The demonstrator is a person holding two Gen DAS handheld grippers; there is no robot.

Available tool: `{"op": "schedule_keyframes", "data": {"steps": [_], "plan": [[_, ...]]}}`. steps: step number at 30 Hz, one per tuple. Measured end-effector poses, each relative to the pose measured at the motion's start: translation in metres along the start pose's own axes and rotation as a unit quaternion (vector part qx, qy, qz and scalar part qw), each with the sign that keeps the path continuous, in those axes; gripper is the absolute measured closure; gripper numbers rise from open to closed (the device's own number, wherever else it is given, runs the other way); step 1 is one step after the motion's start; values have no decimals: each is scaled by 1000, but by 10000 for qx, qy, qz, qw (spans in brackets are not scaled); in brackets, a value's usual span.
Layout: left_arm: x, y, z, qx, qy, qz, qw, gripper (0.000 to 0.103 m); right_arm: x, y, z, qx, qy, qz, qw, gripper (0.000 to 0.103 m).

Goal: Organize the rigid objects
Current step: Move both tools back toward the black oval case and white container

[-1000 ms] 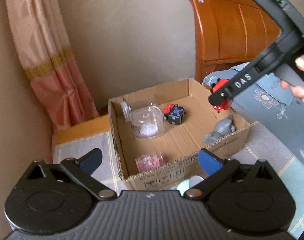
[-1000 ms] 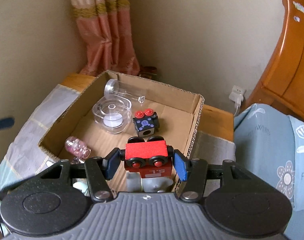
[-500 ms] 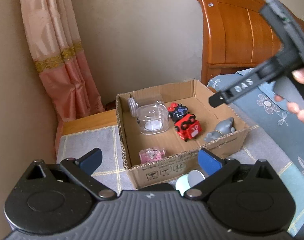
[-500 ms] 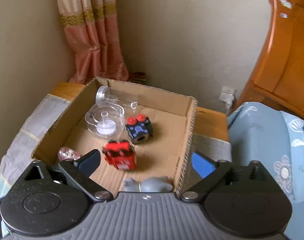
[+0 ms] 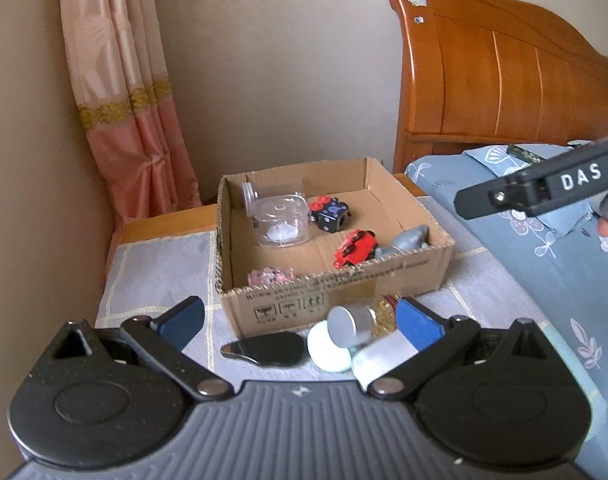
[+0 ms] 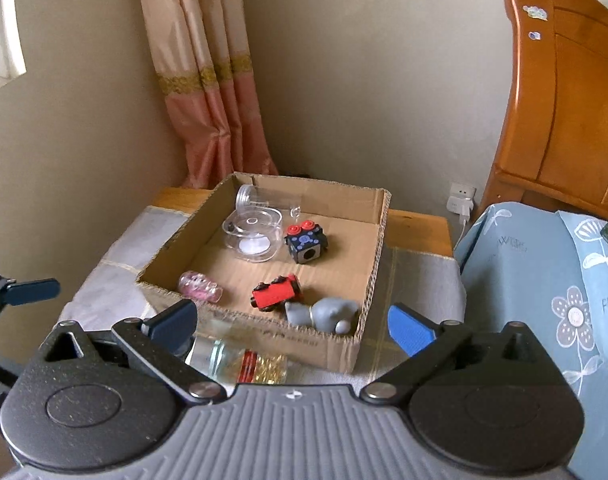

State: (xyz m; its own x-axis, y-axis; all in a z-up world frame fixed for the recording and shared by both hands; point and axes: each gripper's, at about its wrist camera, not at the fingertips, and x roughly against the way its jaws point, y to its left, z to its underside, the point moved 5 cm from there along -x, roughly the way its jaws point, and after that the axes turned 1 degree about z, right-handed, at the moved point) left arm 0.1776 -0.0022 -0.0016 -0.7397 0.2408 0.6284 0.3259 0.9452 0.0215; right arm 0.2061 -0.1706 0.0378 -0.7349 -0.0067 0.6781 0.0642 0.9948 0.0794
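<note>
Inside cardboard box (image 6: 378,240), red toy (image 6: 275,293) (near front wall), floor space beyond

Open box on a cloth-covered worktop, toys inside, loose things in front of it.

The cardboard box (image 6: 336,344) sits on the worktop (image 6: 420,280), which stands in a corner with a curtain (image 6: 207,92) behind it and a bed (image 6: 544,264) with a headboard (image 6: 564,100) to its right. In the box, a clear container (image 6: 253,236) lies at the back left, a cube toy (image 6: 306,242) just right of it, a small bottle (image 6: 199,286) at the front left, a toy train (image 6: 275,298) near the front wall and an animal figure (image 6: 324,314) beside it in the front right corner. Before the box lie a jar (image 5: 354,326), a disc (image 5: 328,350) and a flat dark piece (image 5: 263,350).
</note>
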Motion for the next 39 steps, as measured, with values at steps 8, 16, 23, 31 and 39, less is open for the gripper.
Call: {"op": "schedule_keyframes", "data": {"steps": [8,16,23,31,39], "plan": [[8,-2,7,128,-27,44,9999,1,3,1,10,-187,-9,-74,9998,0],[2,8,15,283,5,32,9996,1,-8,1,29,-284,150,-42,9995,0],[-20,20,29,656,202,105,9976,1,-26,-3,60,-405,468,-107,9980,0],[-37,36,40,852,371,-136,9956,1,-52,8,77,-324,757,-400,9958,0],[-58,51,59,808,684,-128,9943,1,-75,42,105,93,963,-504,9940,0]]}}
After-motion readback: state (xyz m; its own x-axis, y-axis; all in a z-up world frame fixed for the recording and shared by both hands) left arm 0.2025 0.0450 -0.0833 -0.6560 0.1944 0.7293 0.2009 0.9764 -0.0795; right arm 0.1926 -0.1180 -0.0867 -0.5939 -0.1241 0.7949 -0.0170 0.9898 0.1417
